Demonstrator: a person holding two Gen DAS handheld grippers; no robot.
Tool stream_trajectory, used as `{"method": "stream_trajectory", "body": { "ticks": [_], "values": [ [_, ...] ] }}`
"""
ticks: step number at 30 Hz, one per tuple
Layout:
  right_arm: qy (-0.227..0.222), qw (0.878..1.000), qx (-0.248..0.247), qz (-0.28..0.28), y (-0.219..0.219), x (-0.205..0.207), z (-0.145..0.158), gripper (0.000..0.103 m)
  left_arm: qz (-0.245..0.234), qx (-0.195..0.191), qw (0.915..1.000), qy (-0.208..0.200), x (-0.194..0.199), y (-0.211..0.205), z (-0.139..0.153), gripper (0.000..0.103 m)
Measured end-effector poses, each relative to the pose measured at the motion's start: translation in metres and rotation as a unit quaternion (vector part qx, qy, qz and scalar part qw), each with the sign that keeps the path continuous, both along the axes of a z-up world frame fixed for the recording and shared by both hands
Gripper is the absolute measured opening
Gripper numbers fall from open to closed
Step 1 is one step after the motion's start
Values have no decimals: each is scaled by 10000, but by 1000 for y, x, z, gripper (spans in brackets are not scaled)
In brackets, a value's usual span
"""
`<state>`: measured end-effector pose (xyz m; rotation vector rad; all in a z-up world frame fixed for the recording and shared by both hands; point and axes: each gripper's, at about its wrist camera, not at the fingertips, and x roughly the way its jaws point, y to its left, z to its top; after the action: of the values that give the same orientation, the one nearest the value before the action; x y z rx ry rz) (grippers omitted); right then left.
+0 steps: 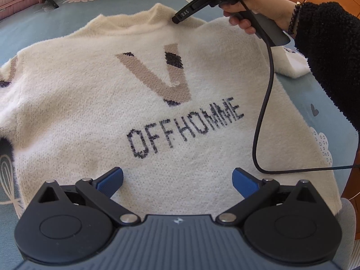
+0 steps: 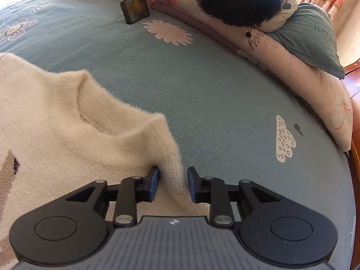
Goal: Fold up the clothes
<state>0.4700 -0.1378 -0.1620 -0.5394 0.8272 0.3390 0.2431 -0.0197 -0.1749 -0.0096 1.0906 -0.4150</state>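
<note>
A cream fuzzy sweater with a tan V and the dark word OFFHOMME lies spread flat on a blue-grey bedsheet. My left gripper hovers open and wide over the sweater's lower part, with nothing between its blue pads. My right gripper sits at the shoulder beside the ribbed collar. Its jaws stand a little apart around a raised ridge of the sweater, and the pads do not clamp it. In the left wrist view the right gripper touches down by the collar, held by a hand in a black fleece sleeve.
A black cable hangs from the right gripper across the sweater's right side. At the far edge of the bed a person's head rests by a pillow, with a hand holding a phone. Bare sheet lies beyond the collar.
</note>
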Motion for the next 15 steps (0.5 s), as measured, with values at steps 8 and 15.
{"method": "stream_trajectory", "body": {
  "ticks": [8, 15],
  "values": [
    [400, 9956, 817, 230, 8, -38, 29, 52, -25, -64, 10000, -31, -4, 0, 4, 102],
    [649, 9916, 964, -569, 3, -28, -23, 75, -55, -64, 10000, 44, -2, -2, -1, 102]
  ]
}}
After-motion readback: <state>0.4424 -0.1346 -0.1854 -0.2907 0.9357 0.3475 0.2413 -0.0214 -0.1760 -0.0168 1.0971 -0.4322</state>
